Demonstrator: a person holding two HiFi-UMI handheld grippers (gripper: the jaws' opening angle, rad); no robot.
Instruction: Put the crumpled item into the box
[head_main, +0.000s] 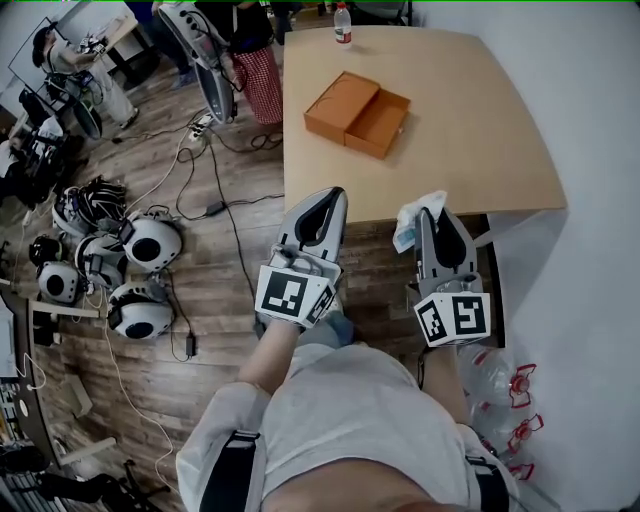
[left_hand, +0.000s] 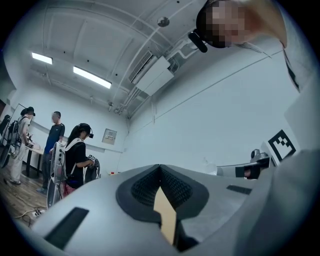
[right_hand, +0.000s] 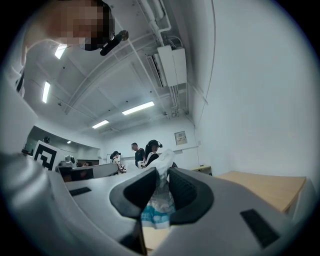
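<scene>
An open orange box (head_main: 356, 113) lies on the light wooden table (head_main: 480, 130), toward its far side. My right gripper (head_main: 427, 212) hovers at the table's near edge, shut on a crumpled white-and-blue wrapper (head_main: 411, 224). In the right gripper view the wrapper (right_hand: 159, 199) is pinched between the dark pads (right_hand: 186, 189) and sticks up past the right gripper (right_hand: 163, 173). My left gripper (head_main: 331, 196) is held beside it, just left of the near edge, with its tips together and nothing in them. In the left gripper view the left gripper (left_hand: 160, 168) points up at the ceiling and walls.
A plastic bottle (head_main: 342, 22) stands at the table's far edge. On the wooden floor to the left lie several round white helmets (head_main: 140, 270) and cables (head_main: 205, 170). People stand beyond the table (head_main: 250, 50). Clear bottles (head_main: 500, 390) lie by the wall at the lower right.
</scene>
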